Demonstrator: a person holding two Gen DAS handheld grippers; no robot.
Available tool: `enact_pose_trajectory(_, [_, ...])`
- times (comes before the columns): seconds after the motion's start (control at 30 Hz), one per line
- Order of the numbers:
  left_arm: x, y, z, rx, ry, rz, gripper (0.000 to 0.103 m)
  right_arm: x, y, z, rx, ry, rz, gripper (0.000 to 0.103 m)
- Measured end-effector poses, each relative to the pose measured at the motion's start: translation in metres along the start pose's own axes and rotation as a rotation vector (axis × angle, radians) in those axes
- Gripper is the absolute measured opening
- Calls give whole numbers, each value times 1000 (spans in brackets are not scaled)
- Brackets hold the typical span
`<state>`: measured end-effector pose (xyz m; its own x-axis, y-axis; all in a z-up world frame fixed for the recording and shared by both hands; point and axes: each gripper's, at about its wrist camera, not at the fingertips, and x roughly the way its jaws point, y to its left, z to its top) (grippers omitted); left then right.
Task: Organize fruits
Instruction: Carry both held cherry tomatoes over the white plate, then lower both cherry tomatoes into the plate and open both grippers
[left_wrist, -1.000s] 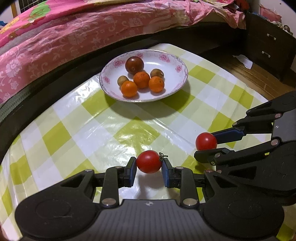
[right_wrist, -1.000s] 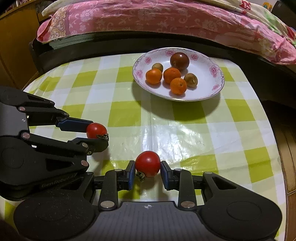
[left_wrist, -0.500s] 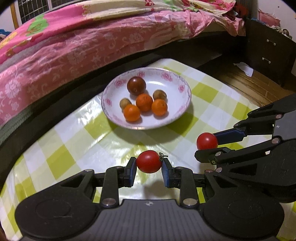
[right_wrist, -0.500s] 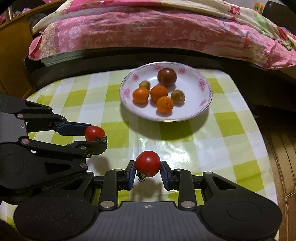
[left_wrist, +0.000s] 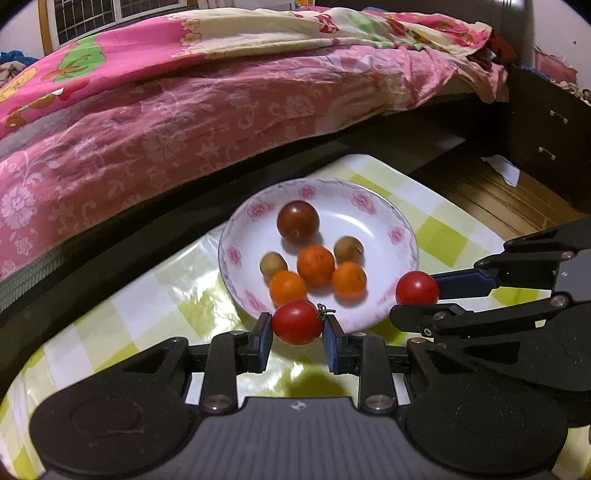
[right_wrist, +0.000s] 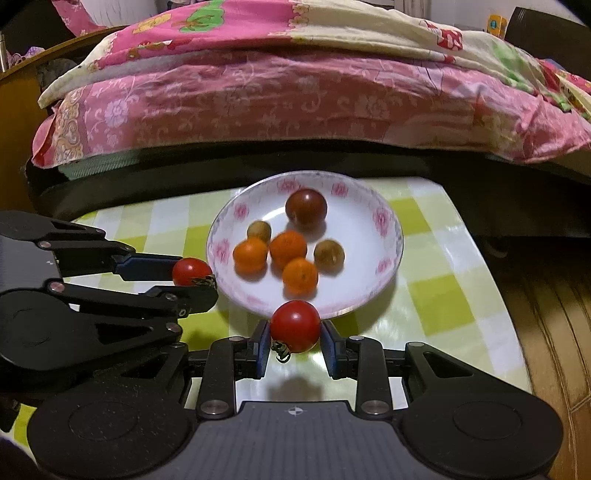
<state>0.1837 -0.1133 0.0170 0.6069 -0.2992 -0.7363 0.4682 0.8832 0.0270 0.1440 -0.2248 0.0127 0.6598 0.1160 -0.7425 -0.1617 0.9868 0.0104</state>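
Closing on the plate (left_wrist: 406, 236) with both tomatoes.
We note it larger, lower in frame than before; left gripper (left_wrist: 297, 334) pinches tomato (left_wrist: 297, 322), right gripper (right_wrist: 295, 338) another (right_wrist: 295, 325), both at its near rim.

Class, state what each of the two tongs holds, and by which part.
Left tongs clamp a red tomato by its sides; right tongs clamp another red tomato likewise.

Tomato (left_wrist: 297, 322) between fingers (left_wrist: 263, 341)
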Motion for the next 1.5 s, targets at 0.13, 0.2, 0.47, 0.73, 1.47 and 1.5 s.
enact_pose_trajectory(0.13, [8,2,9,3,-12,6,37,7,-7,9,11,-12,-3,26])
enact_pose_trajectory(0.2, [13,2,13,2,-18,10,37,10,-10,13,16,-18,-5,26])
enact_pose_trajectory(0.47, [28,9,25,-11,-33,25,37,26,-18,28,12,-37,-12,26])
enact_pose_trajectory(0.73, [47,10,27,8,-24,28,37,42,-25,32,18,-25,-13,26])
enact_pose_trajectory(1.47, [60,13,33,-9,-38,21,37,56,-41,36,57,-44,-25,27])
enact_pose_trajectory(1.5, [61,13,33,-10,-39,22,37,56,-41,36,57,-45,-26,27])
